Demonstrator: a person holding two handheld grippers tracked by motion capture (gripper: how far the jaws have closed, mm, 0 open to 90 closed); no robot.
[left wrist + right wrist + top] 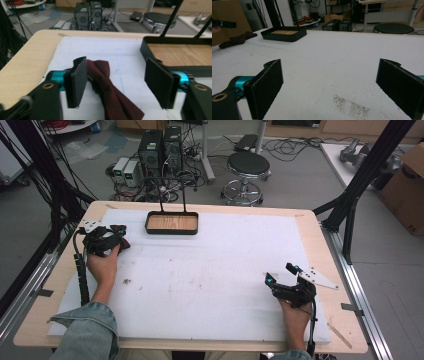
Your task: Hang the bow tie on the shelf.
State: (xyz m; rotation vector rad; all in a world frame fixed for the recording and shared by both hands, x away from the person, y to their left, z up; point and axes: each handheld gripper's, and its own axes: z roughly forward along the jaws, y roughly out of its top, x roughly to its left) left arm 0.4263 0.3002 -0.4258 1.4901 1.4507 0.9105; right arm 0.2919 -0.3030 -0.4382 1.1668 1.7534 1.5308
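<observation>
Left tongs [112, 237] at the left edge of the high view, jaws spread wide, released. Between them in the left gripper view, lying flat on the white mat [120, 52]: a dark red bow tie [110, 87], nearer the left jaw, contact impossible to tell. Just beyond, at upper centre of the high view, a black tray [171, 223] with a wooden floor and an upright wire handle. Right tongs [282, 275] at lower right of the high view, also released, jaws apart over bare mat with a speckled dark smudge [352, 106]. Wooden tabletop [310, 227] showing around the mat.
</observation>
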